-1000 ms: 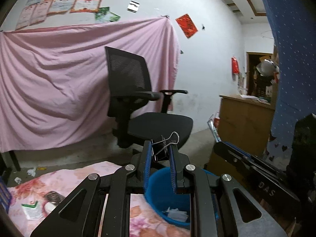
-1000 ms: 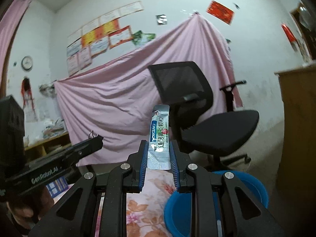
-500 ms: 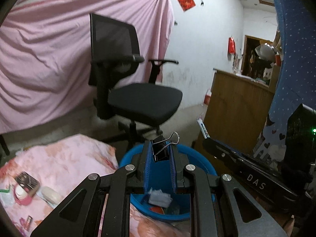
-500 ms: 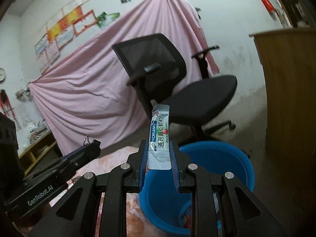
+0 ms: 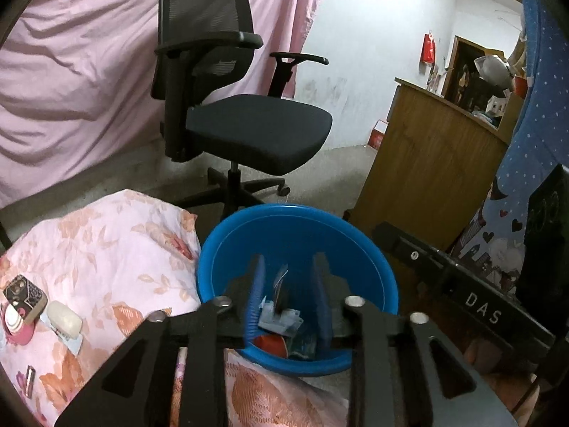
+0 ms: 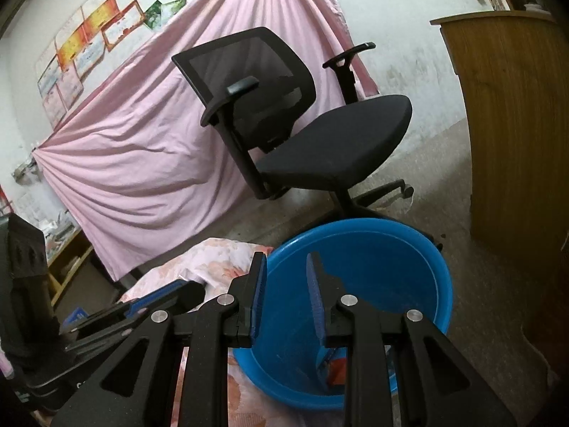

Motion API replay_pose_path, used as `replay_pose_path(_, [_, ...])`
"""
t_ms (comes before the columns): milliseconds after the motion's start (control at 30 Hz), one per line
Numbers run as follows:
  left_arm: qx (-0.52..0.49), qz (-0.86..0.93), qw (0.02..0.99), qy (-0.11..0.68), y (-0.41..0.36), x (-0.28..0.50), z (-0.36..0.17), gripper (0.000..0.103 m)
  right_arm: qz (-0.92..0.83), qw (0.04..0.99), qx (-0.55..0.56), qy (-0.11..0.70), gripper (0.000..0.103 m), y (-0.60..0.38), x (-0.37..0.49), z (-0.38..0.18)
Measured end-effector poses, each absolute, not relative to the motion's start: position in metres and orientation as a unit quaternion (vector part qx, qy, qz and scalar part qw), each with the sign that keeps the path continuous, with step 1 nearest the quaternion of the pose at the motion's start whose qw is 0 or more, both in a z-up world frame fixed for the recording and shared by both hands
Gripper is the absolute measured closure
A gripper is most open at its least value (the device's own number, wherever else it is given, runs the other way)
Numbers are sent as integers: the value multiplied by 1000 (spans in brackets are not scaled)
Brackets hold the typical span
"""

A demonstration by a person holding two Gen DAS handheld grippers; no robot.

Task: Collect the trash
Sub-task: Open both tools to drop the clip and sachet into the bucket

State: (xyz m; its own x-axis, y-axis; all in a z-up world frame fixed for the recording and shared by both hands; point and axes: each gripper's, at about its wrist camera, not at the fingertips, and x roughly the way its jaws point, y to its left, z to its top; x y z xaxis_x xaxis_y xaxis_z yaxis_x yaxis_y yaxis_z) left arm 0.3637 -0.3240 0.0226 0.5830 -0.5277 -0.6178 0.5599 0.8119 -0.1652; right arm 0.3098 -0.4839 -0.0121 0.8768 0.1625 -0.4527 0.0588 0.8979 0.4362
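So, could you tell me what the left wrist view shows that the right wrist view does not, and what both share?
Only the left wrist view shows the phone and white soap-like bar on the floral cloth, plus the paper scraps in the bucket. Only the right wrist view shows the wall posters. Both share the blue bucket, the black office chair and open, empty jaws on each gripper.

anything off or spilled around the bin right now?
Nothing spilled. Trash sits inside the blue bucket, which stands upright beside the floral cloth. Both the left gripper and the right gripper are open and empty over it.
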Motion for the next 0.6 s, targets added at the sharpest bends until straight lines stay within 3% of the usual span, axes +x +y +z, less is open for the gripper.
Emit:
replay_pose_path(233, [7, -296, 895, 334, -308, 360, 24, 70, 26, 944, 221, 243, 81, -484, 310, -9])
replay_pose_path(333, [0, -288, 901, 323, -299, 357, 28, 64, 29, 947, 214, 237, 80, -480, 309, -6])
replay_pose_path(500, [-19, -265, 915, 303, -274, 350, 40, 61, 36, 958, 185, 216, 71, -470, 306, 2])
replay_pose_path(600, [-31, -247, 926, 284, -255, 346, 51, 52, 42, 964, 172, 198, 64, -461, 303, 7])
